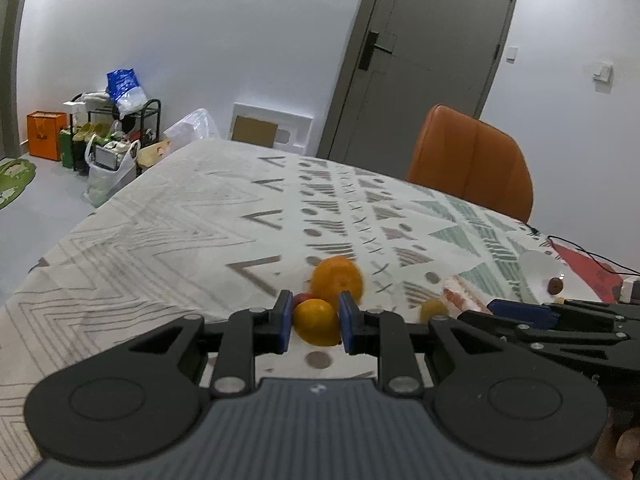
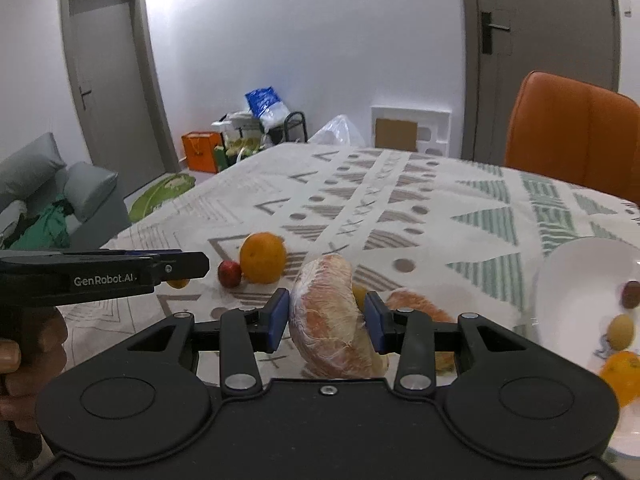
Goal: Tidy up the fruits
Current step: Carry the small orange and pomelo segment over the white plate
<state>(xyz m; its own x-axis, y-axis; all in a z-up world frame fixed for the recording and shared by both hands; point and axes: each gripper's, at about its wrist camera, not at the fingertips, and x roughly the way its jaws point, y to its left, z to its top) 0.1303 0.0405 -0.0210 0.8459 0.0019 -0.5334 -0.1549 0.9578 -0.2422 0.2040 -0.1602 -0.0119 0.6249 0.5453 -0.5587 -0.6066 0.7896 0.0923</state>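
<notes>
Left gripper [image 1: 313,322]: blue pads closed tight on a small, smooth yellow-orange citrus fruit [image 1: 316,321], held just above the patterned tablecloth [image 1: 180,216].
Right gripper [image 2: 327,322]: jaws partly closed, pads pressing both sides of a plastic-wrapped peeled pomelo wedge [image 2: 330,322], pale pink flesh with white pith, lifted off the cloth.
Behind the left catch: a larger round orange [image 1: 337,280], blurred, with a small red fruit [image 1: 303,298] touching it.
Left view only: the right gripper comes in from the right edge, side-on, and its wedge is barely readable there.
Right view only: a white bowl [image 2: 568,276] at right, tilted towards the camera, holding a brown round fruit [image 2: 632,294], a yellowish oval one [image 2: 621,331] and an orange one [image 2: 622,374]; a second wrapped pomelo piece [image 2: 416,305] lies on the cloth just beyond the held wedge.
Hard to make out: the bowl is cut by the frame edge; a small yellow-green fruit [image 2: 359,295] peeks out behind the wedge, mostly hidden.
Far: an orange padded chair [image 2: 576,136] at the table's far side.
</notes>
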